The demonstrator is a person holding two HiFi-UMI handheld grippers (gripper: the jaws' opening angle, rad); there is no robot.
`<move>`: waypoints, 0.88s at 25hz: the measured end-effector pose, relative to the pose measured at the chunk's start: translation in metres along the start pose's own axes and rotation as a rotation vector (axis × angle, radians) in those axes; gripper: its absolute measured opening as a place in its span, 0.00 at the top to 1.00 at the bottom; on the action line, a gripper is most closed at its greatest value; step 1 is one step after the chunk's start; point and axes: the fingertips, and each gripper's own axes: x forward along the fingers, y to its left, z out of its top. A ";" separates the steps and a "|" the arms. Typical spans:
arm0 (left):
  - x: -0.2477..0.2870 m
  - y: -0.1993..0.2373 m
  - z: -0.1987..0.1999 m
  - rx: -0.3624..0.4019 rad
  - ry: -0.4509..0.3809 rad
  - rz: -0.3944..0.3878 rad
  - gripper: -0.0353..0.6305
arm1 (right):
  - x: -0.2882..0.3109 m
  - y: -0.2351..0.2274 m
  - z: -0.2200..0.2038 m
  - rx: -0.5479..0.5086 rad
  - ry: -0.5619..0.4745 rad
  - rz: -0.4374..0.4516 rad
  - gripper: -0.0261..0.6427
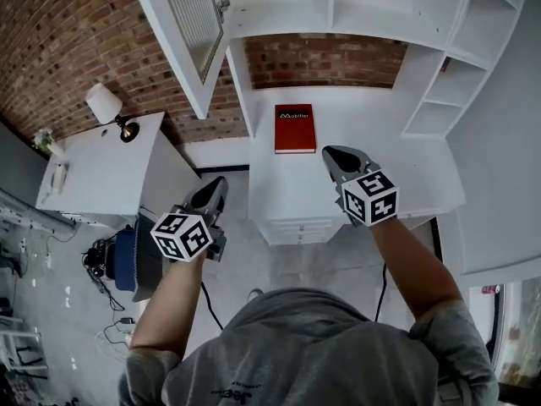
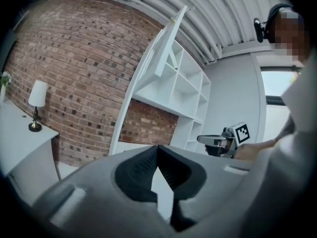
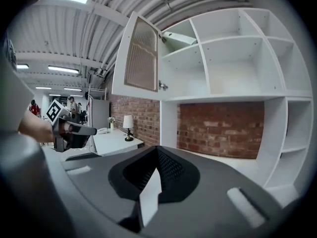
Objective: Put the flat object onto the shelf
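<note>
A flat red book [image 1: 295, 128] lies on the white desk top [image 1: 287, 184], below the white shelf unit [image 1: 372, 7]. My right gripper [image 1: 331, 152] hovers over the desk just right of the book, jaws shut with nothing between them. My left gripper [image 1: 218, 183] hangs over the floor left of the desk, its jaws meeting at the tip and holding nothing. In the right gripper view the shut jaws [image 3: 157, 148] point at the empty shelf compartments [image 3: 233, 53]. The left gripper view shows its own closed tips [image 2: 158, 148] and the right gripper [image 2: 210, 140] beyond. The book appears in neither gripper view.
An open cabinet door [image 1: 190, 24] juts out at the shelf unit's upper left. A white side table [image 1: 101, 172] with a lamp [image 1: 108, 108] stands to the left. Drawers [image 1: 300, 227] face me below the desk edge. A brick wall [image 1: 76, 32] backs everything.
</note>
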 end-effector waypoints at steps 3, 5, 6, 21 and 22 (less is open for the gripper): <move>0.011 0.000 -0.036 -0.033 0.050 -0.046 0.95 | 0.008 0.022 -0.049 0.053 0.065 0.010 0.95; 0.013 0.001 -0.060 -0.038 0.094 -0.066 0.95 | 0.010 0.037 -0.077 0.084 0.101 0.012 0.95; 0.013 0.002 -0.070 -0.037 0.114 -0.071 0.95 | 0.012 0.044 -0.088 0.104 0.116 0.012 0.95; -0.027 0.017 -0.152 -0.102 0.225 -0.040 0.95 | 0.010 0.104 -0.189 0.186 0.292 0.076 0.95; -0.027 0.016 -0.151 -0.103 0.222 -0.040 0.95 | 0.009 0.102 -0.188 0.185 0.292 0.076 0.95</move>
